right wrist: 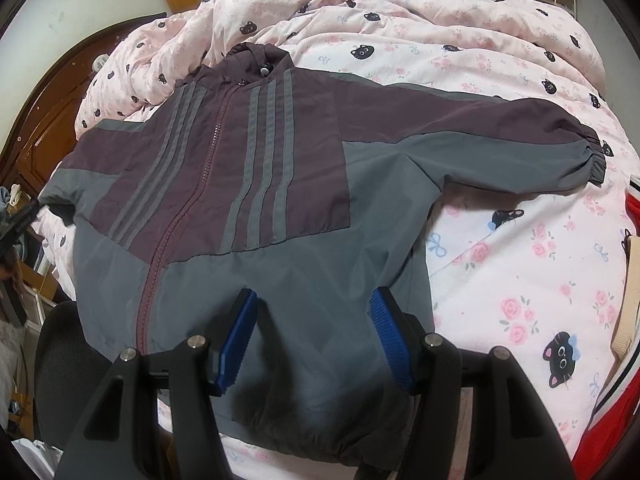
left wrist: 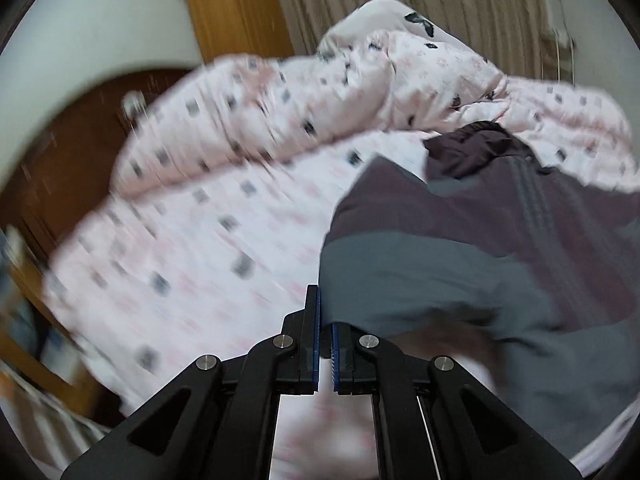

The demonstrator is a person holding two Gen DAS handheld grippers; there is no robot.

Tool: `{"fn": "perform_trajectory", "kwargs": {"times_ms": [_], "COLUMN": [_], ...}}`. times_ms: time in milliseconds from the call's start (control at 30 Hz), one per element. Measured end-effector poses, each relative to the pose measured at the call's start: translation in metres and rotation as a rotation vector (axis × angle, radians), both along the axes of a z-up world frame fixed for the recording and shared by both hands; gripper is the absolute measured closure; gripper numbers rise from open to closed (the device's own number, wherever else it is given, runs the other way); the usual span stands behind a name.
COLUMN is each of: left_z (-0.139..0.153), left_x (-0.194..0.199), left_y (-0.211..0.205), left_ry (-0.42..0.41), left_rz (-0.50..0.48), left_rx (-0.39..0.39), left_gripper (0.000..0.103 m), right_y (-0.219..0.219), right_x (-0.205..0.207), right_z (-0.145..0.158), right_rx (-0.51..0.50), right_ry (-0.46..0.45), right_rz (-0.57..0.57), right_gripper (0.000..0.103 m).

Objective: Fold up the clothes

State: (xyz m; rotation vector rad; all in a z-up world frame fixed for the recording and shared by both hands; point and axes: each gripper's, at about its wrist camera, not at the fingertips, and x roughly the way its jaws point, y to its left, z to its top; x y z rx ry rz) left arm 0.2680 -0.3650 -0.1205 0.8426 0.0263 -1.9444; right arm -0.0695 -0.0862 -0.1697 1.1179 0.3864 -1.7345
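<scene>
A grey and plum jacket [right wrist: 240, 152] with three-stripe bands and a zip lies face up and spread on the bed. My right gripper [right wrist: 314, 292] hovers open over its lower front, with grey cloth between the blue pads [right wrist: 240, 332] but not pinched. My left gripper [left wrist: 325, 320] is shut on the edge of the jacket's sleeve [left wrist: 400, 280], and grey cloth drapes over its right finger. In the right wrist view the same gripper [right wrist: 34, 208] shows at the far left, at the lifted cuff. The left wrist view is motion-blurred.
A rumpled pink quilt [right wrist: 400, 12] with black cat print lies behind the jacket, on a rose-print sheet [right wrist: 520, 280]. A red garment [right wrist: 608, 400] lies at the right edge. A dark wooden headboard [right wrist: 40, 120] and a black chair [right wrist: 60, 360] are on the left.
</scene>
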Motion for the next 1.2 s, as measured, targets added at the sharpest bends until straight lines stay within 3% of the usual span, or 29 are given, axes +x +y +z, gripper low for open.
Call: {"fn": "perform_trajectory", "kwargs": {"times_ms": [67, 167, 233, 367, 467, 500, 600, 733, 833, 900, 1067, 1200], "left_z": [0.004, -0.009, -0.027, -0.053, -0.061, -0.062, -0.057, -0.026, -0.008, -0.003, -0.018, -0.032], "left_x": [-0.001, -0.005, -0.007, -0.001, 0.008, 0.013, 0.027, 0.065, 0.094, 0.107, 0.121, 0.12], "left_y": [0.009, 0.022, 0.026, 0.025, 0.025, 0.025, 0.02, 0.006, -0.014, -0.024, -0.038, -0.029], "left_ry": [-0.089, -0.243, -0.326, -0.39, -0.4, -0.379, -0.278, 0.018, 0.241, 0.309, 0.53, 0.684], "left_rz": [0.001, 0.018, 0.019, 0.037, 0.043, 0.038, 0.047, 0.117, 0.163, 0.186, 0.181, 0.167], "left_rx": [-0.105, -0.192, -0.18, -0.09, -0.015, 0.031, 0.141, 0.211, 0.305, 0.349, 0.613, 0.767], "left_gripper": [0.1, 0.099, 0.097, 0.094, 0.074, 0.068, 0.068, 0.068, 0.068, 0.068, 0.067, 0.063], "right_y": [0.0, -0.001, -0.001, -0.001, -0.001, -0.001, -0.001, -0.003, -0.004, -0.004, -0.004, -0.005], "right_x": [0.0, 0.0, -0.001, -0.004, -0.005, -0.005, -0.004, -0.003, 0.0, 0.001, 0.001, 0.001], "right_z": [0.0, -0.001, -0.001, -0.001, -0.001, -0.001, -0.001, 0.0, -0.001, -0.002, -0.002, -0.003], "right_rx": [0.002, 0.007, 0.013, 0.02, 0.025, 0.026, 0.028, 0.031, 0.037, 0.041, 0.045, 0.048], "right_ry": [-0.002, 0.001, 0.007, 0.009, 0.005, 0.006, 0.008, 0.011, 0.021, 0.026, 0.028, 0.027], "right_rz": [0.006, 0.016, 0.021, 0.027, 0.027, 0.028, 0.03, 0.033, 0.042, 0.046, 0.045, 0.045], "right_gripper": [0.041, 0.041, 0.041, 0.041, 0.041, 0.041, 0.041, 0.039, 0.036, 0.036, 0.036, 0.036]}}
